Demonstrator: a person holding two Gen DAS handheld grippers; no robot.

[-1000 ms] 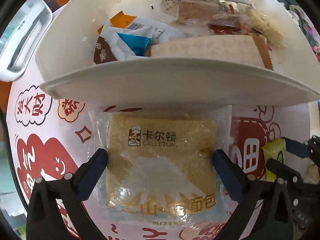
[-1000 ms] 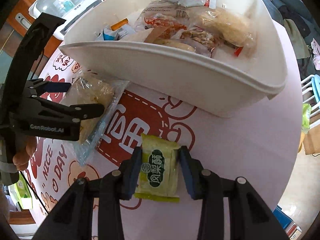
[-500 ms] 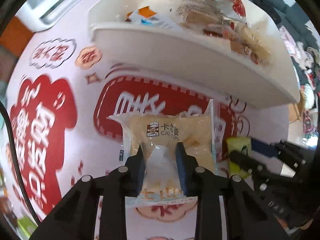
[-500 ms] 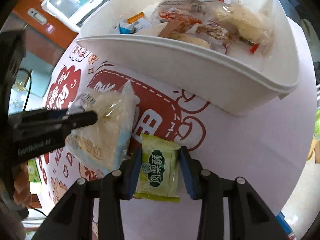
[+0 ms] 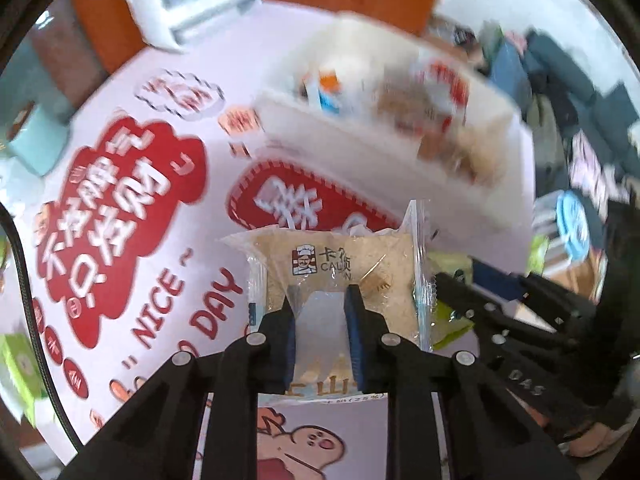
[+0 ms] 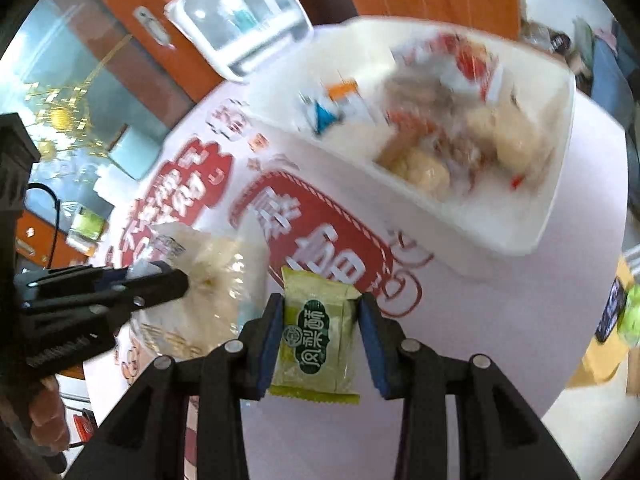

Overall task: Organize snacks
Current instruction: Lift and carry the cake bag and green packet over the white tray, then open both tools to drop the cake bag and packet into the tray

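Left gripper [image 5: 320,304] pinched narrow on the clear-wrapped Calleton bread pack [image 5: 340,268], held above the printed tablecloth [image 5: 120,208]; right gripper [image 6: 320,320] clamps the green pineapple-cake packet [image 6: 316,332], both short of the white snack bin [image 6: 460,216]. Risks, as I judge: slick film sliding from the pads, the two packs colliding side by side, or either catching the bin's rim.

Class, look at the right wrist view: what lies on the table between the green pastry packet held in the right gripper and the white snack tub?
Only bare tablecloth, printed with a red label; no snack lies between the green pastry packet and the white snack tub.

Black claw [image 6: 320,336], blue pads [image 6: 269,332], silver screws.
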